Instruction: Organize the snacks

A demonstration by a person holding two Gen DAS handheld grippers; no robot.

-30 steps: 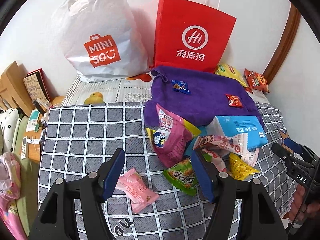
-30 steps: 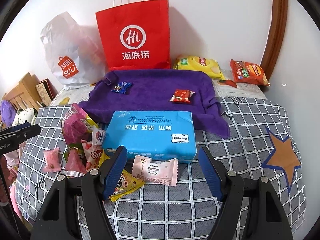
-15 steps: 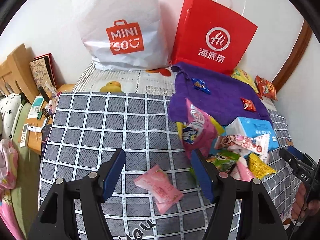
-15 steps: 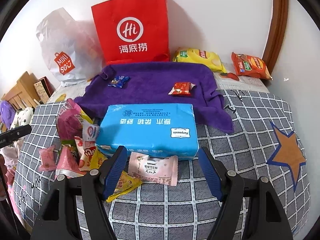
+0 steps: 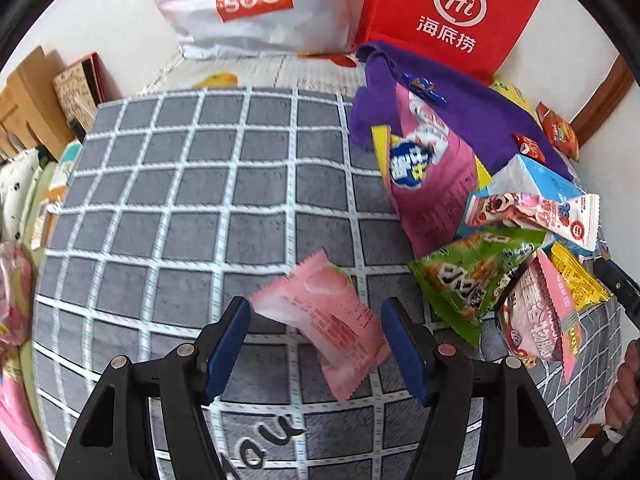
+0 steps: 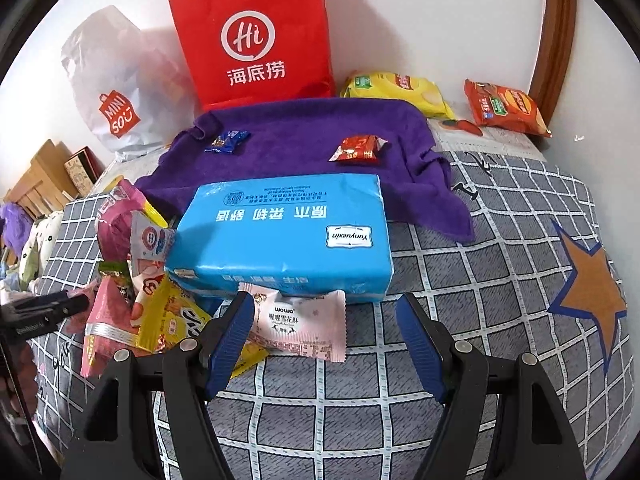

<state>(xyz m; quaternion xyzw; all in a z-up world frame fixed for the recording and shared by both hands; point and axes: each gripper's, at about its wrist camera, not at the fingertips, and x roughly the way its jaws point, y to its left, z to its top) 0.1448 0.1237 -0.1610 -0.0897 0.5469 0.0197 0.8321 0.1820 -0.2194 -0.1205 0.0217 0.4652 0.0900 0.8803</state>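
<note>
My left gripper is open, its fingers on either side of a small pink peach-print packet lying on the grey checked cover. A pile of snack packets lies to its right. My right gripper is open around a pale pink wowo packet that lies against a blue tissue pack. A purple towel behind holds a blue candy and a red candy.
A red Hi paper bag and a white Miniso bag stand against the wall. Yellow and orange chip bags lie behind the towel. Wooden items and a box sit off the left edge.
My left gripper has moved left and down until the pink peach packet sits between its fingers. My right gripper has edged forward over the wowo packet.
</note>
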